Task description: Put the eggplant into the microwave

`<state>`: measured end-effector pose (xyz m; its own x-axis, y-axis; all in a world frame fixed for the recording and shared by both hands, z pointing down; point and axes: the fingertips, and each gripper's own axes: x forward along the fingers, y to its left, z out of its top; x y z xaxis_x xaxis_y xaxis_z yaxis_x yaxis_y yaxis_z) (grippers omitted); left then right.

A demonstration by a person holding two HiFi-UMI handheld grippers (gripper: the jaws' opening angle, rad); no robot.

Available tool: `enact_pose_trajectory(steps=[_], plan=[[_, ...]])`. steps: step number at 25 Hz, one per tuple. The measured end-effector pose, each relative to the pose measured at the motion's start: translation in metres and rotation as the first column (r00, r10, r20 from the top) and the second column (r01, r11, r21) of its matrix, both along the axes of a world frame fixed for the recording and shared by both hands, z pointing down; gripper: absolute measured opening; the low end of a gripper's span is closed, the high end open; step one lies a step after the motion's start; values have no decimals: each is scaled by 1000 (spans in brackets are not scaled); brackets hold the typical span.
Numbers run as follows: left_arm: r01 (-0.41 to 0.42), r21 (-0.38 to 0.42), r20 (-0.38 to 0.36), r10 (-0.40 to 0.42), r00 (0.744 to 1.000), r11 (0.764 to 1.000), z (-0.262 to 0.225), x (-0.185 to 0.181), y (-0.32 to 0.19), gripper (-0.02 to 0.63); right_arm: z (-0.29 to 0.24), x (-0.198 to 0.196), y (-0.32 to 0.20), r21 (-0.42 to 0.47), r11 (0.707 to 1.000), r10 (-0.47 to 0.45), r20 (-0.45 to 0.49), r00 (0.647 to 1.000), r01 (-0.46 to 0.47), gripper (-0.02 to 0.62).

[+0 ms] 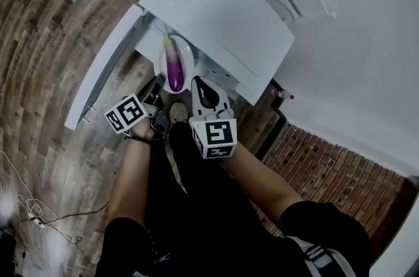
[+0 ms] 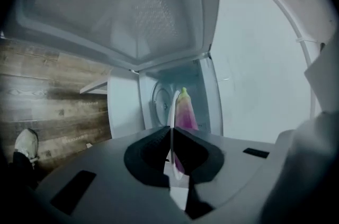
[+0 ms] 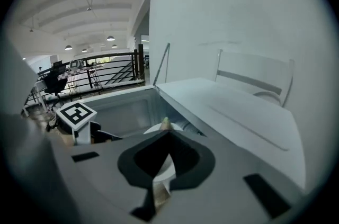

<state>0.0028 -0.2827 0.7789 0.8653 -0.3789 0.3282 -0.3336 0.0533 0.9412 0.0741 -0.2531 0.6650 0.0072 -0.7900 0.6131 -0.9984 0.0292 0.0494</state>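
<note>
The eggplant (image 1: 174, 66) lies along the middle of a white plate (image 1: 188, 58) held at the mouth of the microwave (image 1: 222, 14), whose door (image 1: 105, 69) stands swung wide to the left, cavity open beyond; left gripper (image 2: 171, 135) and right gripper (image 3: 165, 135) are each clamped tight on the plate's near rim

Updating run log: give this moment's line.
left hand-held gripper: shut on plate | right hand-held gripper: same | eggplant: on plate | microwave: open
</note>
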Motion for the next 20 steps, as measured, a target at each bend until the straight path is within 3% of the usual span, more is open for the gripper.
enact_pose_trajectory(steps=[8,15,20], plan=[[-49,69,19,47,999,996,54,41,-40,17,51,-8,-15,-23,998,-50,17,999,50,5],[-18,93,7,17,1000,996,71,68,-70,17,62,12,-9,-41,999,-21,27,999,22,5],[-46,110,13,45,999,993,79,93,-81,17,68,20,-4,-49,999,-7,31,999,8,5]])
